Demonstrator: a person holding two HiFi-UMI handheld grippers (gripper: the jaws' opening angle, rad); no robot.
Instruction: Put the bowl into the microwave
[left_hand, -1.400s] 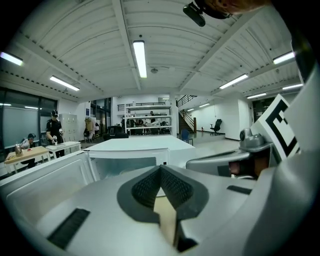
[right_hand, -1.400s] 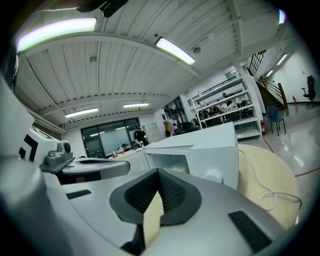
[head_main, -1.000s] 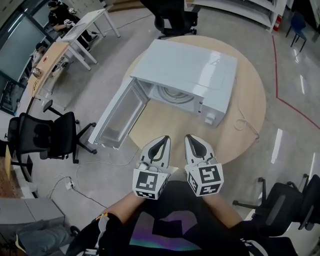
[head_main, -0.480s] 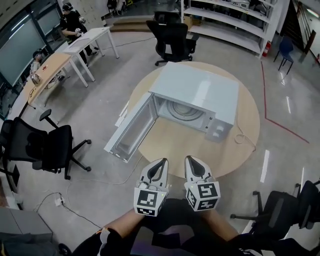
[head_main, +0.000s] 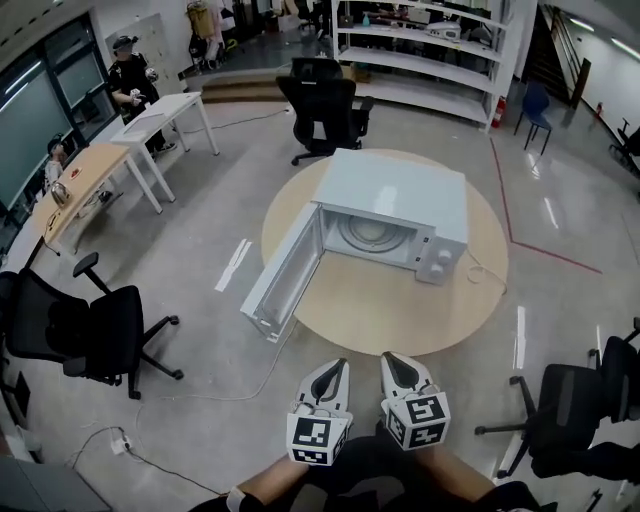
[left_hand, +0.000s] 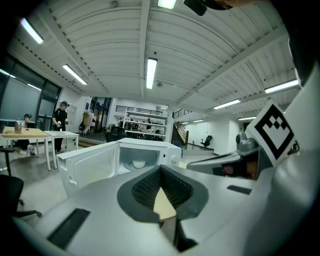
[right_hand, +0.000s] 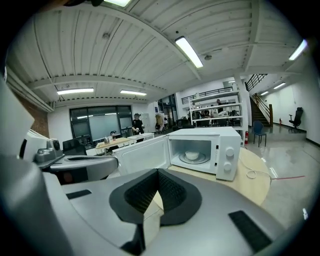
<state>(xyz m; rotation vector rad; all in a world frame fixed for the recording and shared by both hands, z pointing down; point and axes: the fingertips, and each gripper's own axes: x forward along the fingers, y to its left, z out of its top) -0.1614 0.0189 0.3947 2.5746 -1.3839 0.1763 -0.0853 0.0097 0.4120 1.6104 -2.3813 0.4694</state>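
A white microwave (head_main: 395, 195) stands on the round wooden table (head_main: 400, 310) with its door (head_main: 285, 275) swung wide open to the left. A small white bowl (right_hand: 191, 155) sits on the turntable inside; the left gripper view also shows the bowl (left_hand: 139, 163). My left gripper (head_main: 338, 366) and right gripper (head_main: 390, 358) hang side by side close to my body, well short of the table. Both are shut with nothing between the jaws, as the left gripper (left_hand: 161, 171) and right gripper (right_hand: 158, 173) show in their own views.
A black office chair (head_main: 95, 335) stands at the left, another chair (head_main: 325, 110) behind the table, a third chair (head_main: 580, 400) at the right. A power cable (head_main: 487, 272) lies by the microwave. White desks (head_main: 165, 110) with people and shelving (head_main: 430, 40) are farther back.
The view has pulled back from the table: the microwave now looks smaller and farther off, and both grippers sit lower in the picture. Both stay shut and empty.
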